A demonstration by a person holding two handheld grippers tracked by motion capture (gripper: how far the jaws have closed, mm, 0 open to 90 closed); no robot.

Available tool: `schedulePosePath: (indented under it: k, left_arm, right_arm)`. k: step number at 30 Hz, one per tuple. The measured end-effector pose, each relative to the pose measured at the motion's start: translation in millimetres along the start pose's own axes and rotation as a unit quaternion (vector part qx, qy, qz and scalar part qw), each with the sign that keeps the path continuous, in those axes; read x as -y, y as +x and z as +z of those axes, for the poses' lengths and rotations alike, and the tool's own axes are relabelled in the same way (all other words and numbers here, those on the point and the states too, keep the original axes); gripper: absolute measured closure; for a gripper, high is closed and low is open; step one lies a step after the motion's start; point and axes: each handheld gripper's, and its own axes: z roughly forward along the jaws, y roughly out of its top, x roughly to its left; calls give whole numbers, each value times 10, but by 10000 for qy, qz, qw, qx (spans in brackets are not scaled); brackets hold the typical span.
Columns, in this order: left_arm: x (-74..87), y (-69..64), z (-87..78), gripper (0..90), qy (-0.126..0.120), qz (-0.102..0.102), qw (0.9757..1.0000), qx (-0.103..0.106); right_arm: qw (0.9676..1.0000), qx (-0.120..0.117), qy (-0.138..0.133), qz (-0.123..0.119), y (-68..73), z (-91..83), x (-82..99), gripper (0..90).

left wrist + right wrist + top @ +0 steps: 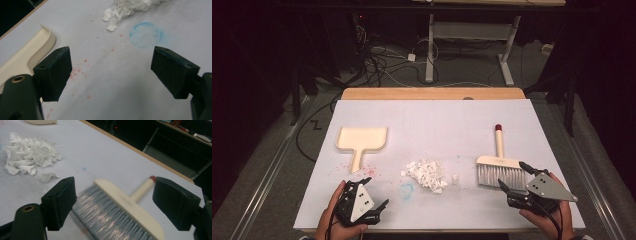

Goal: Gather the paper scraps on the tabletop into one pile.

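A cream dustpan [361, 140] lies at the left of the white table top [437, 120], handle toward me. A heap of torn white paper scraps [428, 174] sits in the middle. A cream hand brush [499, 167] with grey bristles and a red-tipped handle lies at the right, bristles toward me. My right gripper [512, 174] stands open at the bristles; in the right gripper view the brush head [125, 207] lies between the spread jaws, and the pads are off it. My left gripper [376, 191] is open and empty near the front edge, just below the dustpan handle [30, 52].
A blue ring mark [146, 35] and red specks [77, 71] stain the table cover in front of the left gripper. The wooden far edge [432, 93] borders the table. Cables and another table's legs [430, 50] stand on the floor beyond.
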Motion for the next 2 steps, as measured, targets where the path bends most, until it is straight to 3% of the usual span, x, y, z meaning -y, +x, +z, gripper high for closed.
schedulePosePath:
  k: [2]
  left_arm:
    - [0,3,1,163,3,-7,10000,-16]
  right_arm:
    - [10000,-13,-40,-5,6,-8,-4,195]
